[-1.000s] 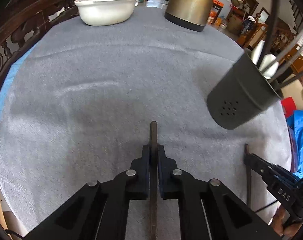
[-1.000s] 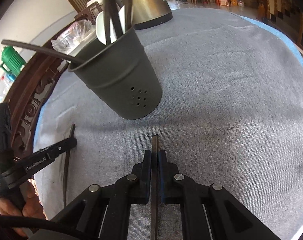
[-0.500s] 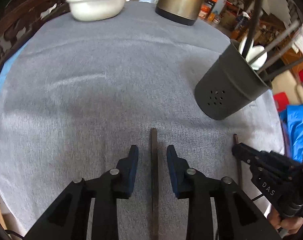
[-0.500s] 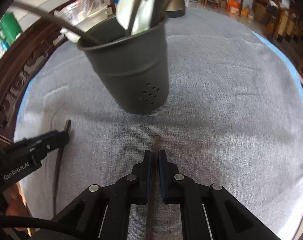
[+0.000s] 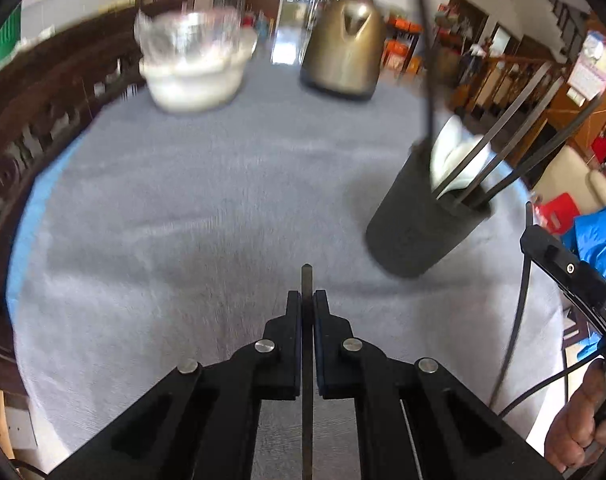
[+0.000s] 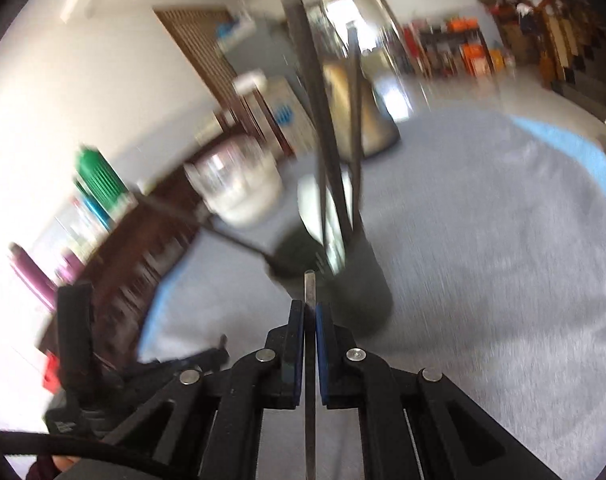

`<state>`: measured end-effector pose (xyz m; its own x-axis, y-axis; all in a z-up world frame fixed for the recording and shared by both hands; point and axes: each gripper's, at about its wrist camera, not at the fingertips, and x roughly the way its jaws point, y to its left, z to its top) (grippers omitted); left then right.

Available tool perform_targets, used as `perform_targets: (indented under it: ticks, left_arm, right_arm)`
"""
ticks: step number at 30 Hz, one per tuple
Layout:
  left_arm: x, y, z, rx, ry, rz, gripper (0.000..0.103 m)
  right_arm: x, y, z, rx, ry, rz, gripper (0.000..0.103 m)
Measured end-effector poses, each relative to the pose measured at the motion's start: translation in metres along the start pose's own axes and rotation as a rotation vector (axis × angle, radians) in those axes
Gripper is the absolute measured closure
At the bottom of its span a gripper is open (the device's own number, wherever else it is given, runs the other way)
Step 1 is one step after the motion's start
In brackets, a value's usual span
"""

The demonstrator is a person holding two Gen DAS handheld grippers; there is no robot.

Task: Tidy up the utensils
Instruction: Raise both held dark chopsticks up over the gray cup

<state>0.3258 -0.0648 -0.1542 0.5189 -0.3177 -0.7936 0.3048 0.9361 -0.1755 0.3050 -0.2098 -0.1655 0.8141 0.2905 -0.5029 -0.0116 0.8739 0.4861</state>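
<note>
A dark metal utensil holder (image 5: 423,216) stands on the grey tablecloth at the right, with several dark chopsticks and white spoons (image 5: 459,160) in it. My left gripper (image 5: 307,300) is shut on a dark chopstick (image 5: 306,280) above the cloth, left of the holder. My right gripper (image 6: 309,312) is shut on another chopstick (image 6: 309,288), raised and tilted, its tip just in front of the holder (image 6: 359,276). The right gripper with its chopstick also shows in the left wrist view (image 5: 535,240). Both views are blurred.
A white bowl (image 5: 195,80) with clear plastic in it and a bronze kettle (image 5: 343,52) stand at the table's far side. A carved wooden chair back (image 5: 43,120) runs along the left edge. The left gripper body (image 6: 103,380) shows at lower left in the right wrist view.
My left gripper was open around the chopstick half a second ago and has closed on it again and lifted. My right gripper has risen and tilted up with its chopstick toward the holder.
</note>
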Motion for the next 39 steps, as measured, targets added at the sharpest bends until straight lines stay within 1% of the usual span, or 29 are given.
perform_targets:
  ticks: [2,5,6,9,13,15,18,23,28,33,39]
  left_arm:
    - [-0.018,-0.005,0.007,0.006,-0.055,-0.013,0.097]
    - [-0.05,-0.012,0.016,0.018,-0.15,-0.037,0.097]
    - [-0.054,-0.012,0.018,0.023,-0.174,-0.044,0.097]
    - [-0.076,-0.018,0.022,0.035,-0.242,-0.059,0.097]
    - [-0.101,-0.026,0.027,0.044,-0.31,-0.065,0.097]
    - [-0.102,-0.029,0.029,0.054,-0.341,-0.056,0.097]
    - [-0.112,-0.04,0.032,0.08,-0.365,-0.028,0.097]
    - [-0.113,-0.05,0.042,0.106,-0.369,0.003,0.097]
    - [-0.12,-0.058,0.049,0.119,-0.389,0.032,0.097]
    - [-0.126,-0.064,0.055,0.144,-0.41,0.046,0.097]
    - [-0.13,-0.07,0.061,0.155,-0.423,0.047,0.097]
  right_arm:
    - [-0.016,0.007,0.005,-0.012,-0.081,0.02,0.097]
    - [-0.034,0.021,0.012,-0.031,-0.168,0.034,0.097]
    - [-0.04,0.023,0.015,-0.038,-0.195,0.037,0.097]
    - [-0.059,0.034,0.019,-0.079,-0.271,0.02,0.097]
    - [-0.071,0.044,0.026,-0.102,-0.319,0.017,0.097]
    - [-0.072,0.048,0.029,-0.104,-0.327,0.019,0.097]
    - [-0.075,0.051,0.029,-0.11,-0.334,0.017,0.097]
    - [-0.074,0.052,0.032,-0.118,-0.332,0.01,0.097]
    - [-0.08,0.055,0.041,-0.141,-0.361,0.005,0.097]
    - [-0.086,0.06,0.052,-0.162,-0.397,0.002,0.097]
    - [-0.094,0.064,0.064,-0.183,-0.444,0.0,0.097]
